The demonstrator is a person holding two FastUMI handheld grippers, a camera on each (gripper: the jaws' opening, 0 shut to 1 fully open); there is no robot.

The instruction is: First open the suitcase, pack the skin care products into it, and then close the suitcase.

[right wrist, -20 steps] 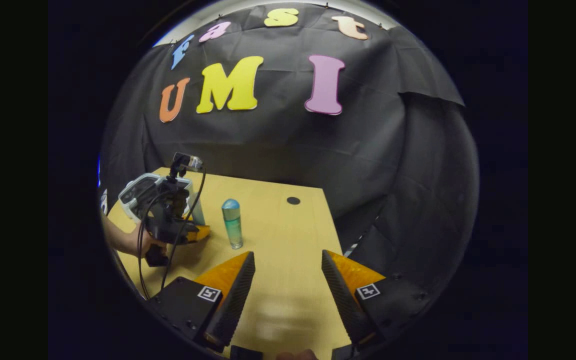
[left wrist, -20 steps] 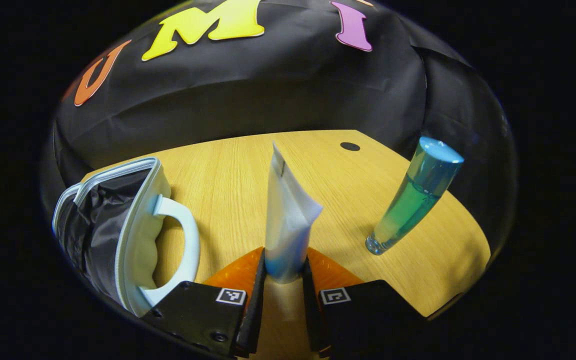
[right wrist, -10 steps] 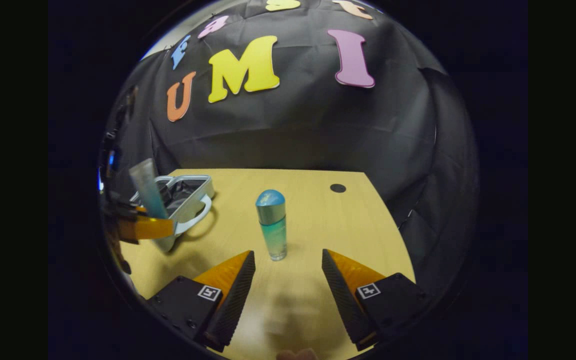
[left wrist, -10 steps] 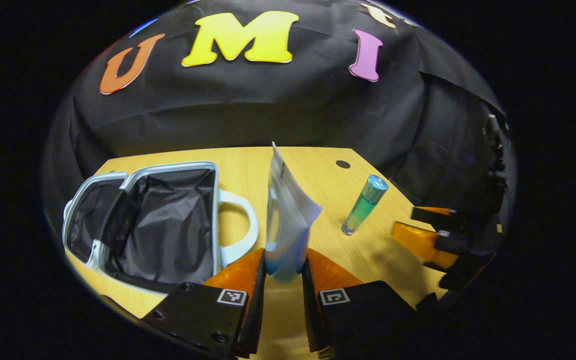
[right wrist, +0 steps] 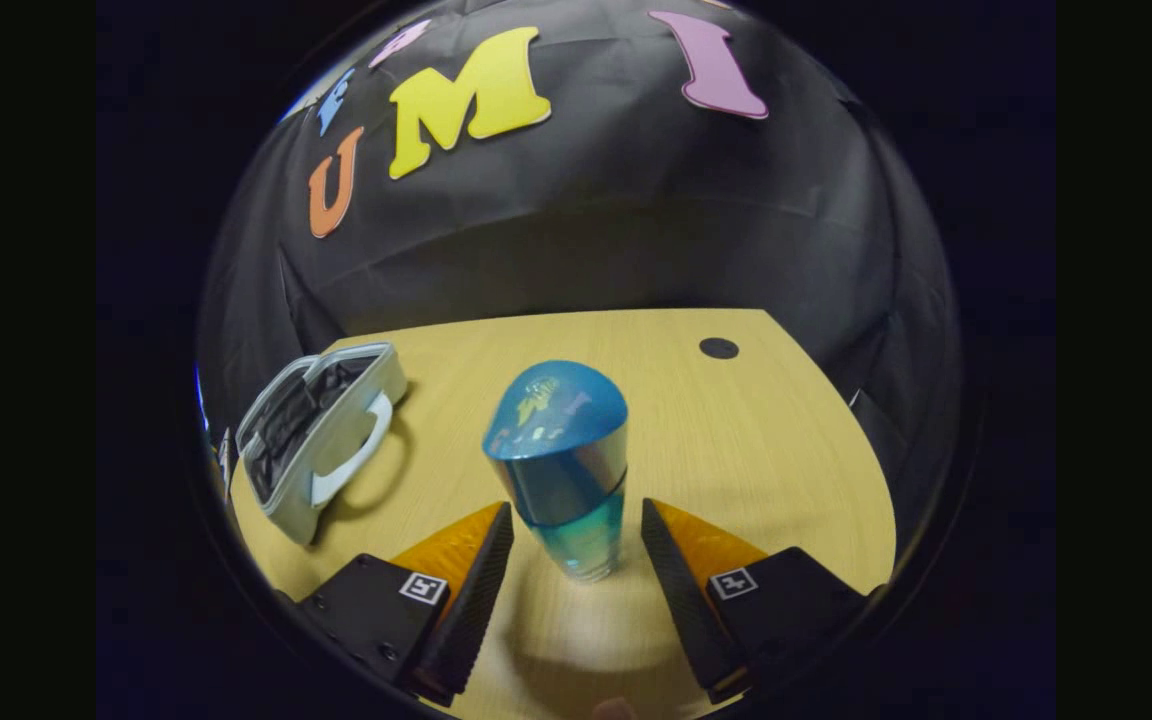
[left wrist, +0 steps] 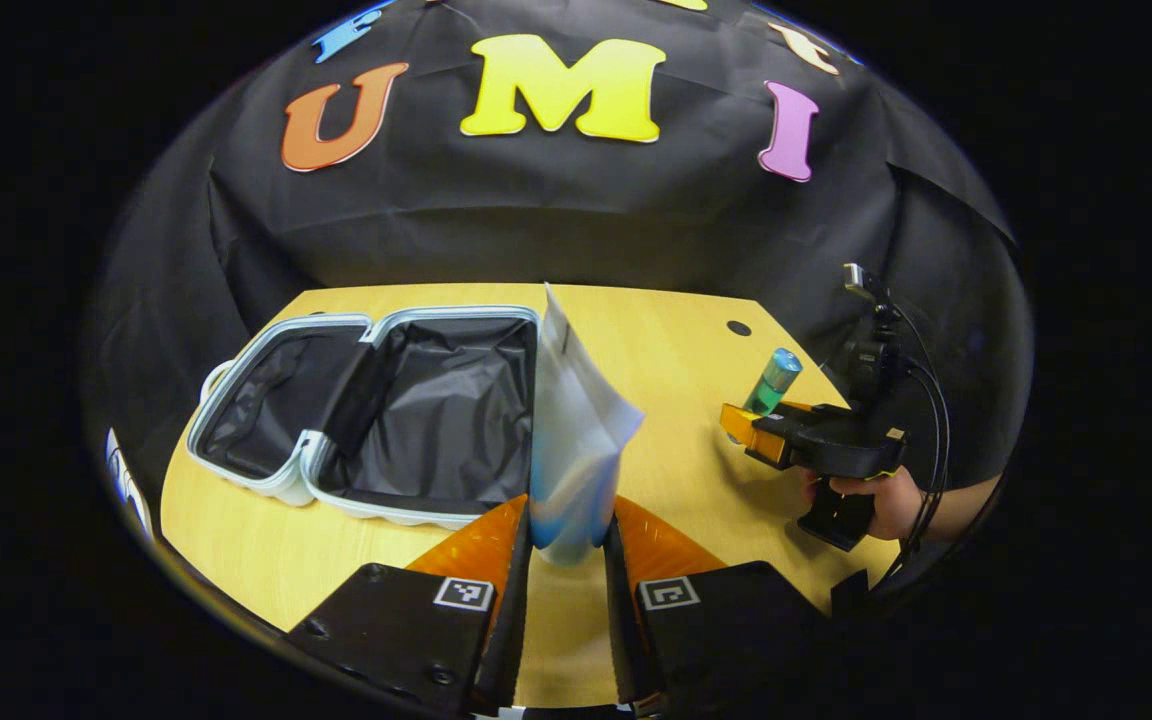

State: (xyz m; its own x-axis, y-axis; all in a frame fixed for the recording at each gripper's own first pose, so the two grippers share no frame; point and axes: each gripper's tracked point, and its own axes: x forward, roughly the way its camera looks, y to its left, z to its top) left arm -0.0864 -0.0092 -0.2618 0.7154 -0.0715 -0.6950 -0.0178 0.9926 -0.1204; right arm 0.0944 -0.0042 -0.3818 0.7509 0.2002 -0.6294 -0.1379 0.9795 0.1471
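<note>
On the wooden table (left wrist: 266, 540) the suitcase (left wrist: 386, 420) lies open; packing underway. Left gripper (left wrist: 568, 545) pinches the white tube (left wrist: 576, 440) just beside it. Right gripper (right wrist: 568, 548) spread around the upright blue bottle (right wrist: 561, 460), not touching. Next: drop tube in, close on bottle.

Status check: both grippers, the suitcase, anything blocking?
Left gripper shut on white tube. Right gripper open, straddling upright blue-green bottle, not gripping. Suitcase open on table. Nothing blocking.

Table (left wrist: 696, 350) w/ suitcase (left wrist: 376, 410), bottle (right wrist: 561, 470)
</note>
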